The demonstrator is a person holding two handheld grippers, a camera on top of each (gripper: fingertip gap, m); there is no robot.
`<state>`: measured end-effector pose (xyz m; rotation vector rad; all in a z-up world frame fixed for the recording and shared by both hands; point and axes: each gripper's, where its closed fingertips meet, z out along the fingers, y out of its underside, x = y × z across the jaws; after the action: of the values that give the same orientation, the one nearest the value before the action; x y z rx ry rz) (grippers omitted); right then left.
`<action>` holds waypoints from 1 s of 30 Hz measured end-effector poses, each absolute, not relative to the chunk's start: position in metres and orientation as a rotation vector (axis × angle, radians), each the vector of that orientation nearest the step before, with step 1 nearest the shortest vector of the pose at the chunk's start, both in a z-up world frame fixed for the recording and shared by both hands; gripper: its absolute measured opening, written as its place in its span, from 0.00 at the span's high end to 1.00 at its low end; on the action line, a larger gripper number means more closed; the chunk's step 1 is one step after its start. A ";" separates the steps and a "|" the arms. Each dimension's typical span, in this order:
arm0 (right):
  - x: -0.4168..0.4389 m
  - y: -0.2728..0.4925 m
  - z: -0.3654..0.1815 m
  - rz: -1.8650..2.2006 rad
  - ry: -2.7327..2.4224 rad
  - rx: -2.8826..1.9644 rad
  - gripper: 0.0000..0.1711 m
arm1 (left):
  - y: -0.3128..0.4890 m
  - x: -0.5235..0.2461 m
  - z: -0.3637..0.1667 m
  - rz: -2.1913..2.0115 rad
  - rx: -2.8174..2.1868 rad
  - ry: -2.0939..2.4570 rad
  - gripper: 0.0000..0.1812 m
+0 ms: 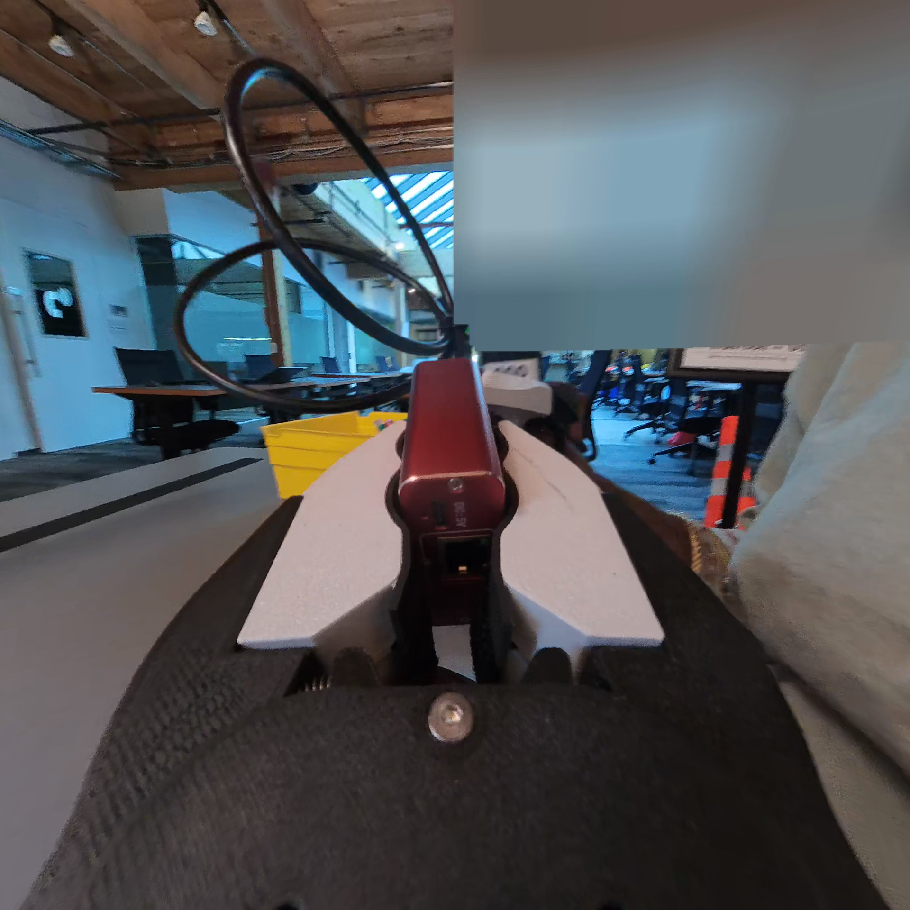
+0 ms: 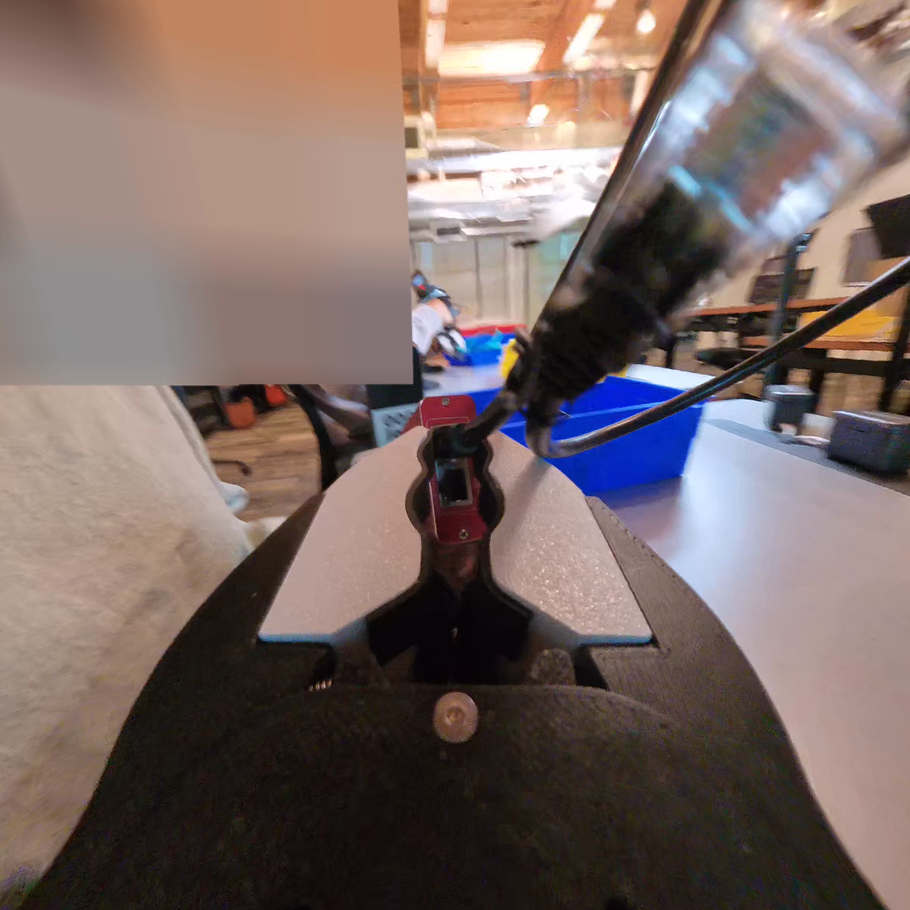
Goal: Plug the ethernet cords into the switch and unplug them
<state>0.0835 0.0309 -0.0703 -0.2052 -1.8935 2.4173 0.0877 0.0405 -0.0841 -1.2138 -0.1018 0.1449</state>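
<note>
My left gripper (image 1: 450, 433) is shut on a red ethernet switch (image 1: 448, 408), held on edge between the white fingers. The switch's near end faces the left camera with one empty port (image 1: 463, 561). A black ethernet cord (image 1: 246, 197) leaves the far end and loops upward. In the right wrist view the switch's other end (image 2: 455, 522) shows an empty port (image 2: 454, 485), with the cord's plug (image 2: 465, 433) seated in the port above it. My right gripper (image 2: 455, 436) is closed around that plug. A free clear plug (image 2: 738, 147) with a black boot hangs blurred close to the right camera.
A grey table (image 1: 123, 591) lies below, also in the right wrist view (image 2: 763, 541). A yellow bin (image 1: 315, 443) stands behind the left gripper, a blue bin (image 2: 630, 433) behind the right. A small dark box (image 2: 871, 440) sits far right. A person's cream clothing (image 1: 812, 541) is close by. Less than 4 cm separates the two grippers' tips.
</note>
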 end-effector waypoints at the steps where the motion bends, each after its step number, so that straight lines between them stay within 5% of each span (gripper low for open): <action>1: 0.083 0.032 -0.071 2.338 -1.902 -0.188 0.91 | 0.041 0.086 -0.086 0.172 -1.231 -0.103 0.83; 5: 0.091 0.028 -0.063 2.134 -1.879 -0.050 0.90 | 0.041 0.092 -0.082 0.103 -1.201 -0.074 0.83; 12: 0.100 0.030 -0.058 2.500 -1.843 -0.060 0.92 | 0.039 0.103 -0.076 -0.044 -1.156 -0.048 0.83; 16: 0.072 0.113 -0.020 2.735 -1.324 -0.303 0.92 | 0.005 0.107 -0.052 -0.176 -0.930 -0.023 0.84; 30: 0.059 0.376 -0.089 0.828 -1.368 -1.259 0.92 | 0.008 0.084 -0.060 -0.138 -0.946 -0.165 0.83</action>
<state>0.0585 0.3757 -0.0893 -1.2588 -1.3678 0.8281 0.0837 0.0085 -0.0597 -0.9462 -0.1646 -0.1379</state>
